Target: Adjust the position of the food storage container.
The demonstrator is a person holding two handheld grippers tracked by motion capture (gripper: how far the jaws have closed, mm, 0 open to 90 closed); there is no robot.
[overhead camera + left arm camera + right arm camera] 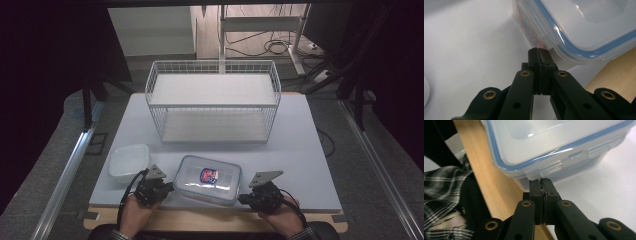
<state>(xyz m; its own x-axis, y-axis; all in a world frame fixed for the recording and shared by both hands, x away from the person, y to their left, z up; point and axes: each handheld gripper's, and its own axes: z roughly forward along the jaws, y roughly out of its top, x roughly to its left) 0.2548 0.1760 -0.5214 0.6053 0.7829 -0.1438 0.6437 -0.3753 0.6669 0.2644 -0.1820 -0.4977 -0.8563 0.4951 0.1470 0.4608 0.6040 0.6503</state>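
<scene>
A clear plastic food container [209,179] with a blue-sealed lid and a red-and-blue sticker lies near the front of the pale board. My left gripper [170,188] is at its left end, jaws shut, tips against the container wall [584,27] just under a side flap, with nothing between them [537,50]. At the container's right end, my right gripper [243,198] is also shut. Its tips [542,181] sit just below the lid's latch flap [551,169], pressed together with nothing between them.
A white wire two-shelf rack [212,63] stands at the back of the board. A white bowl [129,160] sits left of the container, close to my left gripper. The wooden table edge [215,220] runs just in front of both hands.
</scene>
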